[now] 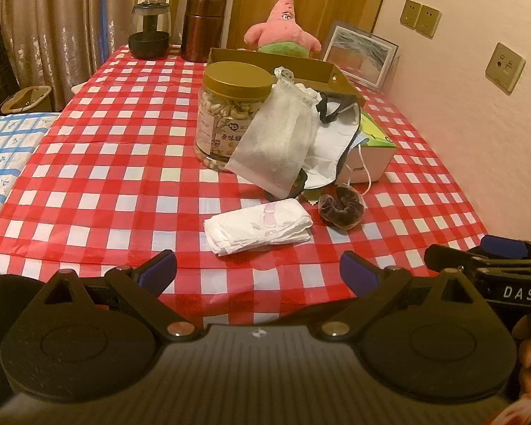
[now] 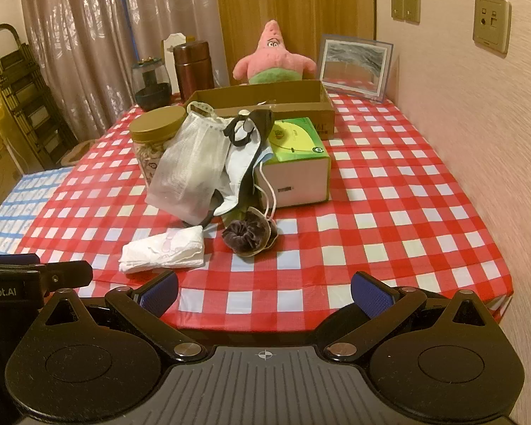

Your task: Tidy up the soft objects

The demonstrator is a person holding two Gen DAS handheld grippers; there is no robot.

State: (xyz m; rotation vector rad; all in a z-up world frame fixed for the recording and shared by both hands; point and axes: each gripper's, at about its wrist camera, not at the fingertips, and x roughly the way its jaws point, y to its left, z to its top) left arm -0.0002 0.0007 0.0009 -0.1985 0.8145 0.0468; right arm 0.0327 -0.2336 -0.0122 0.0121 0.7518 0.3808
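Nothing is picked up yet. The left gripper (image 1: pixel 258 272) and the right gripper (image 2: pixel 263 292) are both wide and empty. The soft white pad (image 2: pixel 163 250) lies closest, beside the dark scrunchie (image 2: pixel 249 233). It probably goes in the cardboard box (image 2: pixel 265 101) behind.

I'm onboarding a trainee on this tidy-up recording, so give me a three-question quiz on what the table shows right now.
1. True or false: the left gripper and the right gripper are both open and hold nothing.
2. Which soft item lies nearest the grippers? A) pink plush toy B) folded white cloth C) face masks
3. Fill in: the dark velvet scrunchie lies on the tablecloth just in front of the green-topped ______ box.

Key: 1 true. 2 B. 3 tissue.
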